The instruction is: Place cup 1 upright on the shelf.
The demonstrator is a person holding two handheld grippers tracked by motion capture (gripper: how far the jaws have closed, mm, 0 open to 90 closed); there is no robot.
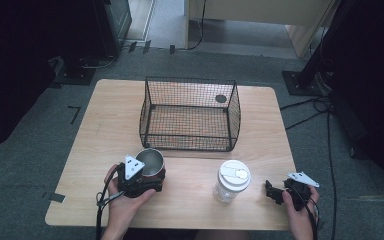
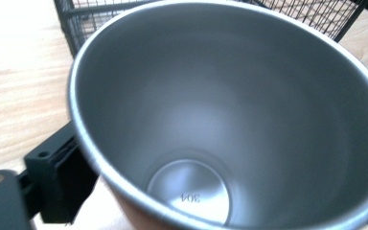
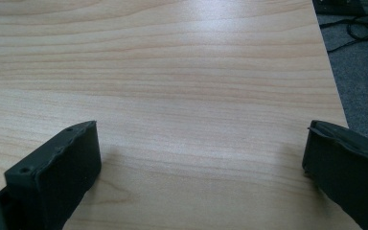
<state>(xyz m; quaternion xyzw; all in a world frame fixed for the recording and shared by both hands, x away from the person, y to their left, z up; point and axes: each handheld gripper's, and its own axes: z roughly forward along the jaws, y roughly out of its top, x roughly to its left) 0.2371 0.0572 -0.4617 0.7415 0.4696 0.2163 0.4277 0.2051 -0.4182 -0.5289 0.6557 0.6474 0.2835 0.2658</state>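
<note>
Seen from above, a person sits at a pale wooden worktop (image 1: 105,125) with a hand-held tool in each hand. The left tool (image 1: 147,180) is at a steel cup (image 1: 150,161) standing open end up near the front left of the worktop, just in front of a black wire basket (image 1: 190,114); its jaws sit around the cup's lower body and appear clamped on it, though only one jaw can be seen beside the cup wall in the left gripper view. The cup (image 2: 230,110) looks rigid, fairly light and smooth, so probably slippery; a hold low on the wall seems safest. Stamped on the inside of its base, upside down in that view, is "304". The right tool (image 1: 275,192) rests near the front right edge with its jaws wide apart and nothing between them. Between the two tools stands a clear cup with a white lid (image 1: 232,180), untouched, with no readable label.
</note>
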